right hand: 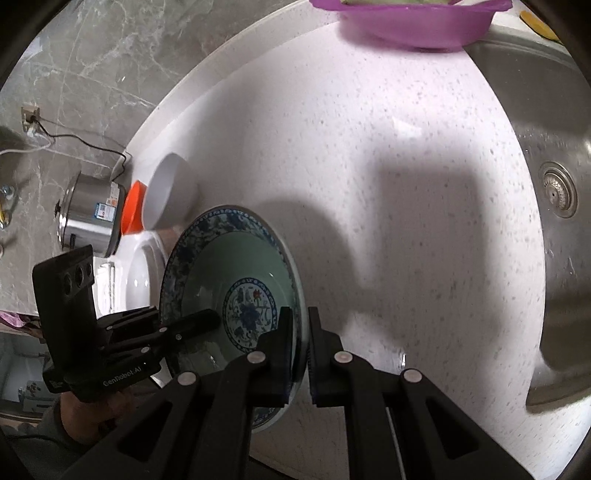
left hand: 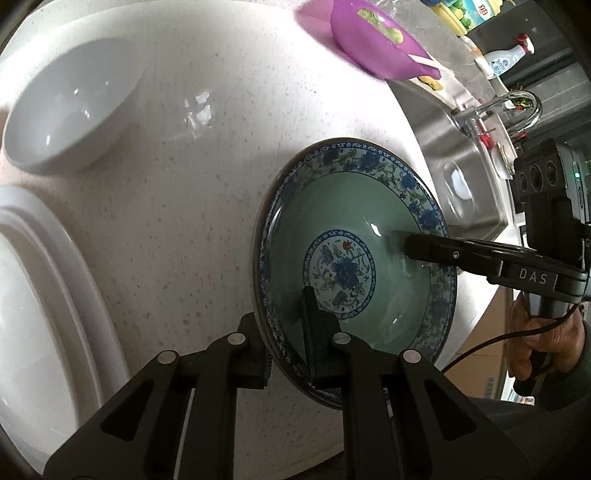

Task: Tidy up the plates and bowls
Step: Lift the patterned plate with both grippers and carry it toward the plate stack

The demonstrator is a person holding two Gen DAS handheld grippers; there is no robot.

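Two grippers are clamped on one green bowl [left hand: 354, 258] with a blue floral rim, held over the speckled counter [left hand: 207, 177].

From the left wrist view, the left gripper [left hand: 286, 325] is seen closed on the bowl's near rim, one finger inside the bowl and one outside. Across the bowl, the right gripper [left hand: 410, 247] is closed on the opposite rim, its handle gripped by a hand [left hand: 535, 343]. Ahead and to the left a white bowl [left hand: 70, 107] is seen on the counter, and a white plate [left hand: 40, 295] lies nearer on the left. A purple basin [left hand: 380, 40] stands far ahead, and a steel sink [left hand: 454, 162] lies to the right.

From the right wrist view, the right gripper [right hand: 300, 343] is seen pinching the bowl's [right hand: 236, 273] rim between its fingers. The left gripper [right hand: 199, 321] is seen at the bowl's left rim. Beyond the bowl the white plate [right hand: 142, 273], the white bowl [right hand: 168, 188], an orange bowl [right hand: 132, 210] and a steel cooker [right hand: 88, 218] are ranged to the left. The sink [right hand: 554, 147] lies to the right, the basin [right hand: 406, 22] far ahead.
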